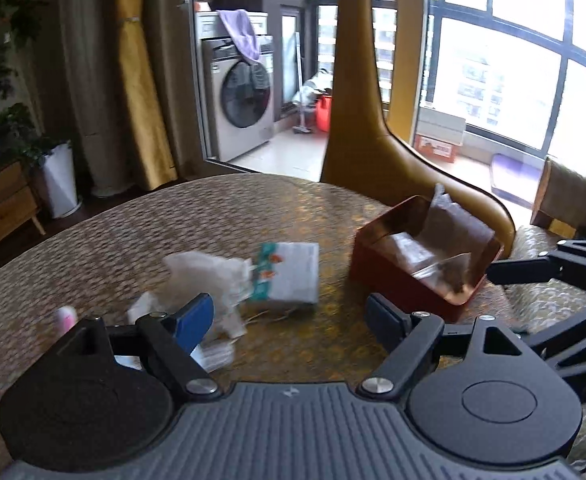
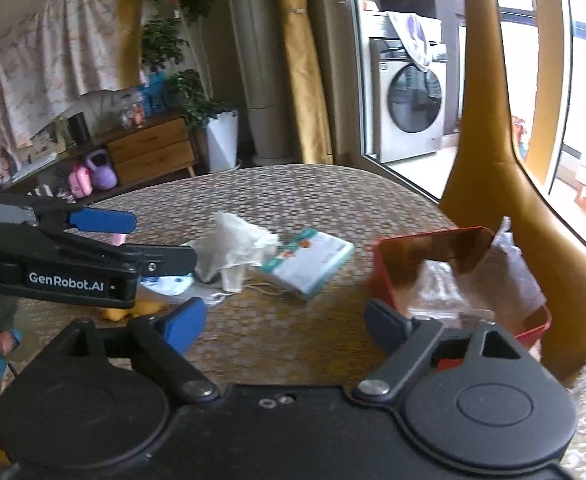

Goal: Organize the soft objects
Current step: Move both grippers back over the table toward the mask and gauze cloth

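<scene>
A red box [image 1: 413,280] [image 2: 453,256] holding clear plastic bags [image 1: 441,216] [image 2: 505,272] stands at the right of the patterned table [image 1: 173,220]. A white tissue pack [image 1: 289,276] [image 2: 309,264] lies in the middle, with a crumpled white glove [image 1: 209,272] [image 2: 237,248] to its left. My left gripper [image 1: 289,316] is open and empty, just short of the pack and glove; it also shows in the right wrist view [image 2: 153,240]. My right gripper [image 2: 285,324] is open and empty, near the box; its arm shows in the left wrist view [image 1: 565,272].
Small white packets [image 1: 213,352] [image 2: 169,284] and a pink item [image 1: 67,318] lie at the table's left. A yellow thing [image 2: 121,312] lies under the left gripper. A yellow chair [image 1: 373,140] [image 2: 493,140] stands behind the box. A washing machine [image 1: 241,100] is beyond.
</scene>
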The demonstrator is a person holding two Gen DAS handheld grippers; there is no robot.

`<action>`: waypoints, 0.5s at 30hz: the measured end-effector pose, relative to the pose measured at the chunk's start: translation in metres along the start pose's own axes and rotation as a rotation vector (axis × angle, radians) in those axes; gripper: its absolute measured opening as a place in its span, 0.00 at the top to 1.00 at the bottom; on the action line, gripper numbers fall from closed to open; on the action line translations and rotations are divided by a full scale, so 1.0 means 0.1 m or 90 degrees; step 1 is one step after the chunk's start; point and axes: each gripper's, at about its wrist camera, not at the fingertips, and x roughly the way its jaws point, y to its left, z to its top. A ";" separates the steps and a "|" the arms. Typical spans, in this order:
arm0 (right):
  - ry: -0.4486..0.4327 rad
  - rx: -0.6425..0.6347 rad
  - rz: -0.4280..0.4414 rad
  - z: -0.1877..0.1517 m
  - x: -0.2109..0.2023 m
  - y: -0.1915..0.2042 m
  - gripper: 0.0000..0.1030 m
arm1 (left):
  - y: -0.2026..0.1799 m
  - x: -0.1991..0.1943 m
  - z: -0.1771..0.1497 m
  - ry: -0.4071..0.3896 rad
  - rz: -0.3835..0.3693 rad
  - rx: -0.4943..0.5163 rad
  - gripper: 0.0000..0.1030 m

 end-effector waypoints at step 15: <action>0.018 0.020 0.041 0.08 0.32 0.33 0.12 | 0.79 -0.19 -0.37 -0.003 0.000 -0.072 0.11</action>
